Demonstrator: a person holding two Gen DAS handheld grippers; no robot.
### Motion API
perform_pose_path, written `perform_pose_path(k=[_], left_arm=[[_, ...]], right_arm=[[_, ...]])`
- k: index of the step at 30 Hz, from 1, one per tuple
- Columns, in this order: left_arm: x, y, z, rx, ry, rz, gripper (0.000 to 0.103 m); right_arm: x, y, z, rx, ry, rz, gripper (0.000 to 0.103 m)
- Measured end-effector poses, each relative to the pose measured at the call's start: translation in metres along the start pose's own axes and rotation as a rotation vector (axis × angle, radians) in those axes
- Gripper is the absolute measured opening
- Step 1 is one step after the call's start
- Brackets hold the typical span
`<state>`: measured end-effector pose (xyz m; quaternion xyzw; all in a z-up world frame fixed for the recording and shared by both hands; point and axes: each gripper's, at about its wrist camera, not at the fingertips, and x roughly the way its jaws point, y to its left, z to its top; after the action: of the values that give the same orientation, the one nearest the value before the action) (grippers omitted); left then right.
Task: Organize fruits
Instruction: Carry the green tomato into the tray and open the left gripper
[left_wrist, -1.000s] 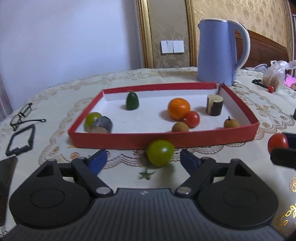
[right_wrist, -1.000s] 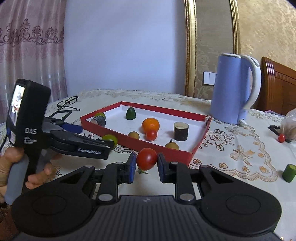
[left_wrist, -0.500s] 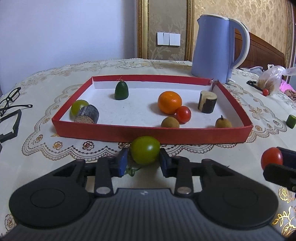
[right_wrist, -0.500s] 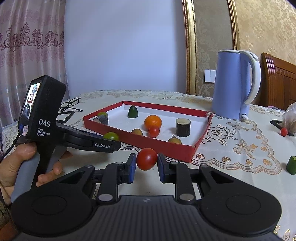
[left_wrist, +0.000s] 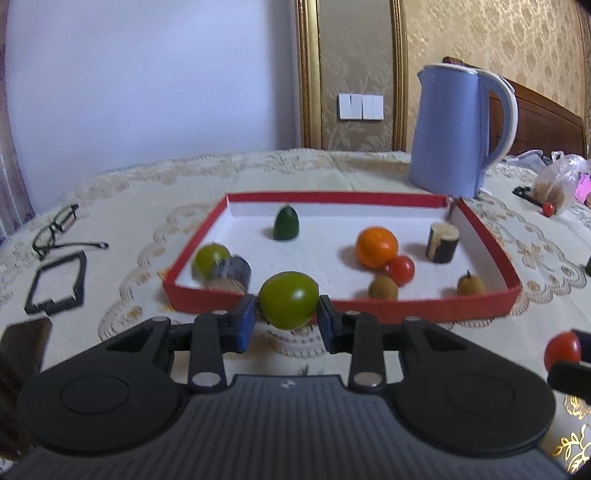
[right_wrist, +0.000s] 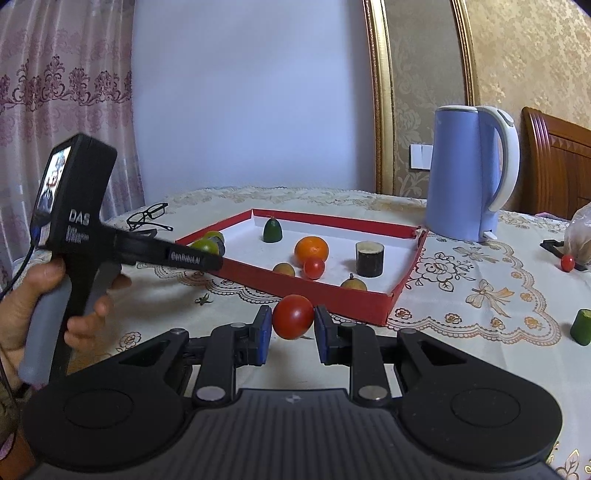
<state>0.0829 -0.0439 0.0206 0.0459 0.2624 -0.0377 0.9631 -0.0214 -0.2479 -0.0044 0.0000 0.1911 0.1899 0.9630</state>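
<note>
Left claw (left_wrist: 287, 320) clamps green tomato (left_wrist: 288, 305); right claw (right_wrist: 291, 329) clamps red tomato (right_wrist: 293, 316).

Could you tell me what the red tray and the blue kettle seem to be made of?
The shallow red tray looks like matte cardboard: thin folded walls, white inside, a split far corner. The tall pale-blue kettle appears to be smooth plastic with a soft sheen and a white moulded handle, though painted metal cannot be excluded.

A second ago the left tool (left_wrist: 286, 322) stands wide open behind the green tomato (left_wrist: 288, 305) on the bench (left_wrist: 147, 206); now its pads clamp the tomato and hold it raised at the red tray's (left_wrist: 424, 308) front wall.
</note>
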Motion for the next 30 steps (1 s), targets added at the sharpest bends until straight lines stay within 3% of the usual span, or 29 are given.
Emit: perform_pose_path(k=[16,30], left_arm=[[0.036,0.002,0.054,0.025,-0.011,0.068,0.032],[0.076,-0.022,0.06,0.097,0.038,0.124,0.032]], right_arm=[[-0.01,-0.005,-0.001,0.027,-0.027,0.017,0.024],[-0.013,-0.008,-0.003,0.036,-0.031,0.017,0.024]])
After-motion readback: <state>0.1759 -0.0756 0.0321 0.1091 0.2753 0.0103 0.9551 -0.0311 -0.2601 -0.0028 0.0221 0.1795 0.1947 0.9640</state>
